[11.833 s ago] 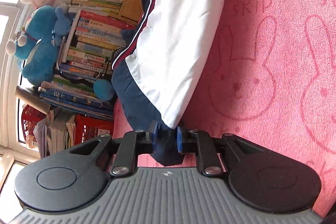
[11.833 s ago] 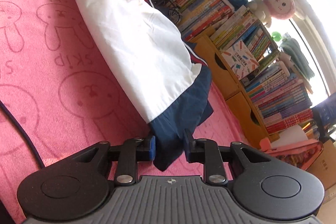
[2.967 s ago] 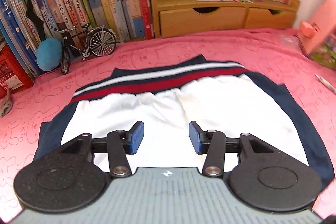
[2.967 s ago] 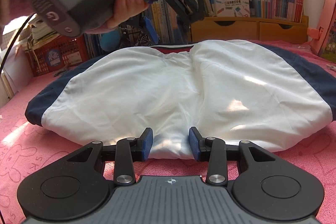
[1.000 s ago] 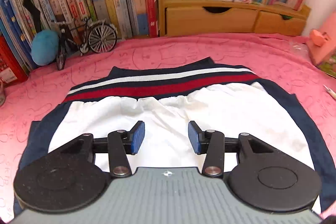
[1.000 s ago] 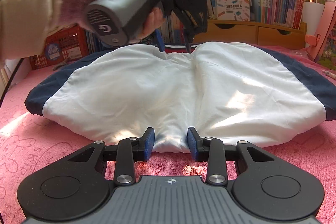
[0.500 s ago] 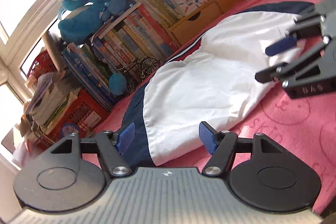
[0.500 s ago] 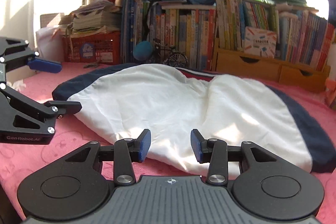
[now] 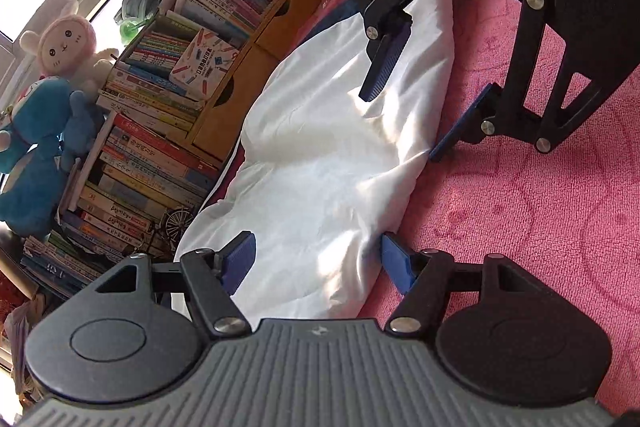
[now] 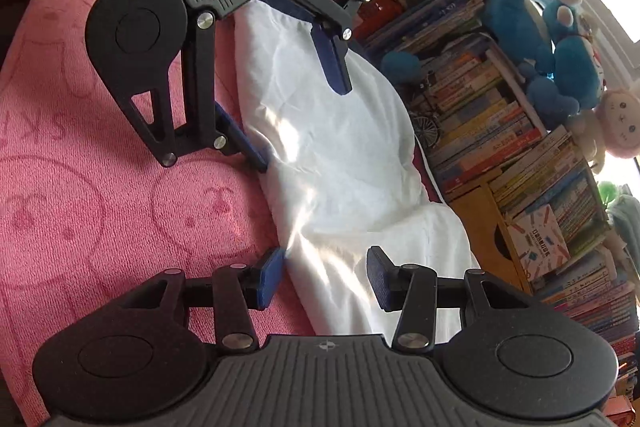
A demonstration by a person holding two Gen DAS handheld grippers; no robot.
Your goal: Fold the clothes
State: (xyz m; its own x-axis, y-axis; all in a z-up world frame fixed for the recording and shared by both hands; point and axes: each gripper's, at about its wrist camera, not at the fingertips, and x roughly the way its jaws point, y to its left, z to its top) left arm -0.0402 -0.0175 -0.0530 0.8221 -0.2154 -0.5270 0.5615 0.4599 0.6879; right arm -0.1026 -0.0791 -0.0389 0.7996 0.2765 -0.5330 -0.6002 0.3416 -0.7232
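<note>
Both claws have rolled onto their sides since a second ago, when the left one hung over the striped waistband and the right one sat level at the near hem; each now straddles the near folded edge of the white shorts from opposite ends, facing the other. Seen from the left wrist camera, the left claw has white cloth lying between its blue pads, one pad over the top of the fabric and the other at the fold where it meets the pink rabbit-print cover; its jaws have just been closing a little from a wider spread, yet gaps remain on both sides and the pads do not pinch the cloth. The right claw has been opening slightly and likewise stands parted around the edge of the shorts, one pad just beside the fold on the pink cover, the other above the white fabric, not pressing it. The shorts lie flat on the pink cover, their navy side panels showing at the far ends, with the red and navy waistband toward the rows of books. Blue and pink plush toys sit on top of the books by the window.
</note>
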